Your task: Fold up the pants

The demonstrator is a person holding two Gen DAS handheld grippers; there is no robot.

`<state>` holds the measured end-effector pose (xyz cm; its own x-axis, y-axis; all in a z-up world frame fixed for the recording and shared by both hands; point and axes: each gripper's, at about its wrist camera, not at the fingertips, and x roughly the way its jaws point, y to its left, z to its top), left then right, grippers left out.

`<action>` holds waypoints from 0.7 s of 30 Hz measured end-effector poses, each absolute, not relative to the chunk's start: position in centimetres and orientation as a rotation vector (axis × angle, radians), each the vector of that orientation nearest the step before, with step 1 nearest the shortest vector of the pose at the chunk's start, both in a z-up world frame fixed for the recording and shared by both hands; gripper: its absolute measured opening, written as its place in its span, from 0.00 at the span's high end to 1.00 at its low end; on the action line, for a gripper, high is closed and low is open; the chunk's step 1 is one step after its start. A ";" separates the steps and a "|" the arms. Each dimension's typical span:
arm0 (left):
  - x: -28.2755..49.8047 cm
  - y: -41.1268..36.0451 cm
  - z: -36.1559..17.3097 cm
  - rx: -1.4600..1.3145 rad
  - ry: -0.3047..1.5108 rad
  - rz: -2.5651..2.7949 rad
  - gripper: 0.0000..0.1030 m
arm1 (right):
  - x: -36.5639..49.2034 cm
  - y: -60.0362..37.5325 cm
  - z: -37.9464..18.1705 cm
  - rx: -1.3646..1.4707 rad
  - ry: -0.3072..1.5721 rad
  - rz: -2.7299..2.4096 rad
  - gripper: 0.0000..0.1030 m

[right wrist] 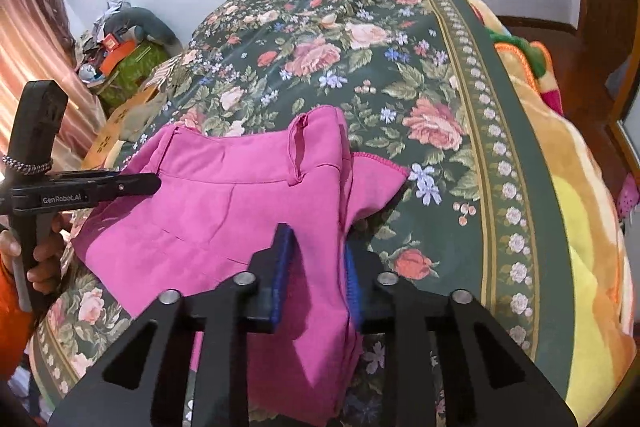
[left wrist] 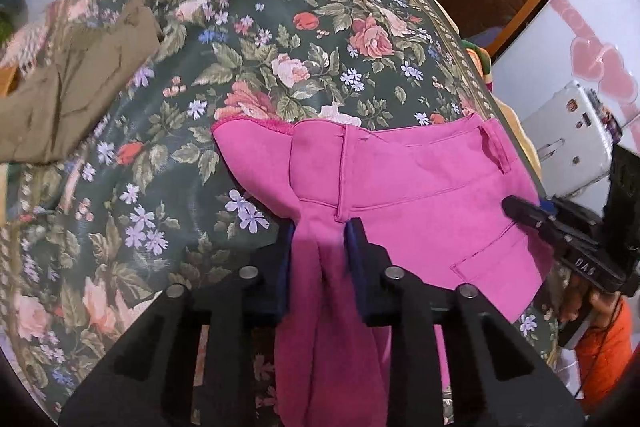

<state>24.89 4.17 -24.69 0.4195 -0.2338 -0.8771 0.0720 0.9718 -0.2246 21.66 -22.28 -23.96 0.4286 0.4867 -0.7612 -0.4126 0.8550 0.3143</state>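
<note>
Gripping bunched pink cloth, the left gripper (left wrist: 318,227) has its jaws narrowed on a gathered fold at one end of the pants (left wrist: 420,195) waistband, blue pads pressing either side. The right gripper (right wrist: 316,247) likewise pinches the other end of the waist, cloth drawn up between its pads. No earlier view tells how they got there. The pants lie at the near edge of the bed (right wrist: 400,75), waistband across, legs hanging down off the near side below both grippers.

This looks like the opening step: both corners taken, the fold itself not yet made. The next move probably calls for lifting both ends together, keeping the waist taut, and laying the garment flat further up the bed.

Floral spread beyond the pants is bare and wide, so room ahead is ample. A brown garment (left wrist: 72,99) sits far left; the bed's bordered edge (right wrist: 492,147) runs close on the right.
</note>
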 end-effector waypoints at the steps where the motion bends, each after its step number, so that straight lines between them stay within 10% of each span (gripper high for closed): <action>1: 24.6 3.8 -24.3 -0.135 1.109 -0.183 0.79 | 21.6 -22.1 -23.7 0.075 0.969 0.558 0.88; 21: 21.2 10.4 -14.3 -0.069 0.848 -0.049 0.84 | 21.2 -13.9 -14.7 -0.047 0.754 0.651 0.90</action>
<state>21.20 10.44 -14.30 0.6604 -0.0710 -0.7475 0.0161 0.9966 -0.0805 21.21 -13.94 -14.68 0.5439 0.5321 -0.6489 -0.5645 0.8042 0.1863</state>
